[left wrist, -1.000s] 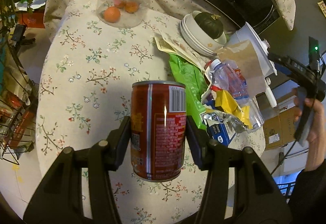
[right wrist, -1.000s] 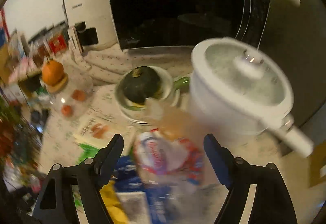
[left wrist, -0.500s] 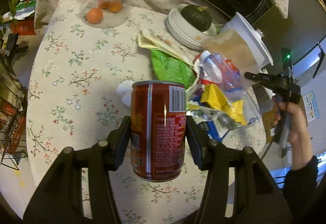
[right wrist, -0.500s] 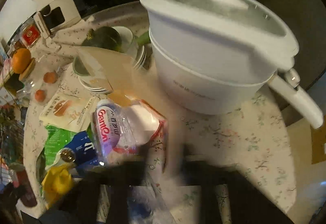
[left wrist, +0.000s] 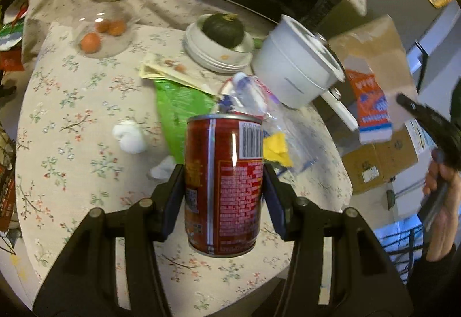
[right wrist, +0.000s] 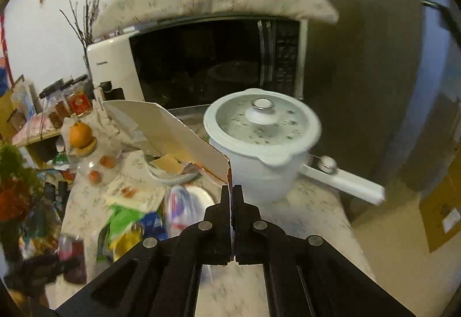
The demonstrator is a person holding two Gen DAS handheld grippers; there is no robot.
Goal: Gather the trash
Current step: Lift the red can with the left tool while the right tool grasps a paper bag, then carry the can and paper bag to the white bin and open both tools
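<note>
My left gripper (left wrist: pixel 223 187) is shut on a red drink can (left wrist: pixel 223 187) and holds it upright above the floral table (left wrist: pixel 72 144). My right gripper (right wrist: pixel 231 196) is shut on the edge of a torn cardboard carton piece (right wrist: pixel 173 129), lifted off the table; in the left wrist view the carton (left wrist: pixel 371 80) hangs in the air at the right, brown with an orange and blue print. On the table lie a green wrapper (left wrist: pixel 178 112), a clear plastic bag with a bottle and yellow wrapper (left wrist: pixel 259 115), and white crumpled tissues (left wrist: pixel 129 137).
A white lidded pot (right wrist: pixel 262 144) with a long handle stands right of the trash. Behind it are stacked bowls with a dark squash (left wrist: pixel 222 28), a glass jar with an orange on top (left wrist: pixel 106 0), and a microwave (right wrist: pixel 207 63). Cardboard boxes (left wrist: pixel 380 158) sit beyond the table edge.
My right gripper closed on the cardboard carton piece and lifted it up and away from the trash pile. My left gripper kept the can and rose a little.
</note>
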